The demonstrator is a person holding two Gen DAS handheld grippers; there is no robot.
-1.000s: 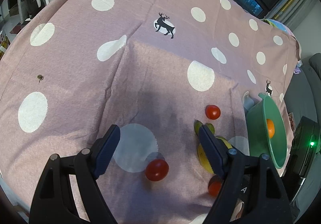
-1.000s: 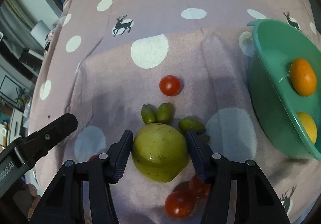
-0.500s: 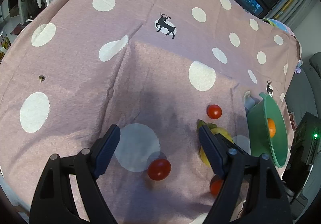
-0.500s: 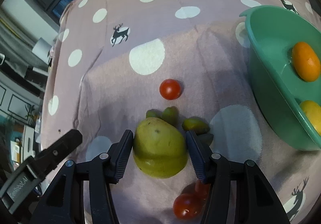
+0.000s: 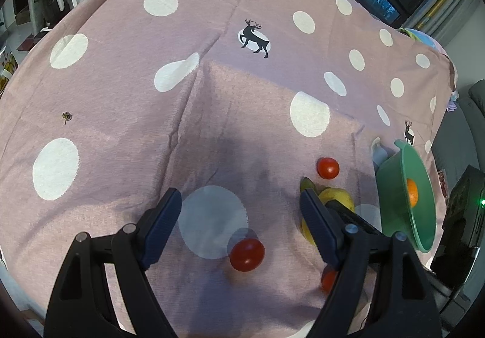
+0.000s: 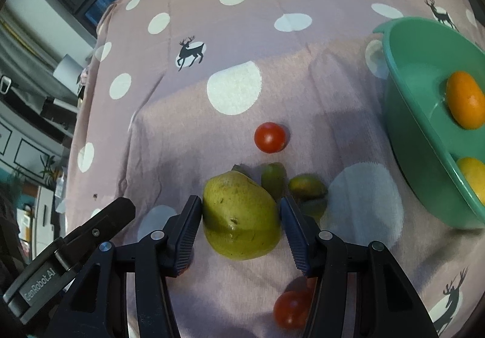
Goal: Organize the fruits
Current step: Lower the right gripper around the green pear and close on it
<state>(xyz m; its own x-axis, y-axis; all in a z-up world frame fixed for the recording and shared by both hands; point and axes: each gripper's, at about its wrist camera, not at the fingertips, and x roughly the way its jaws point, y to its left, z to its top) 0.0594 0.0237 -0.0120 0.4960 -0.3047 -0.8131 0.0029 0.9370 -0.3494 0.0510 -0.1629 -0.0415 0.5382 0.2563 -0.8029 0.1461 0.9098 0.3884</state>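
My right gripper is shut on a yellow-green pear and holds it above the cloth; the pear also shows in the left wrist view. Below it lie several small green fruits and red tomatoes. A green bowl at the right holds an orange and a yellow fruit. My left gripper is open and empty above a red tomato.
The pink cloth with white dots and deer prints covers the whole table. A black device with a green light stands beyond the bowl at the right edge. Windows and shelves lie past the far edge.
My right gripper has lifted the pear off the cloth, and the fruits below look smaller and farther. My left gripper has barely moved.
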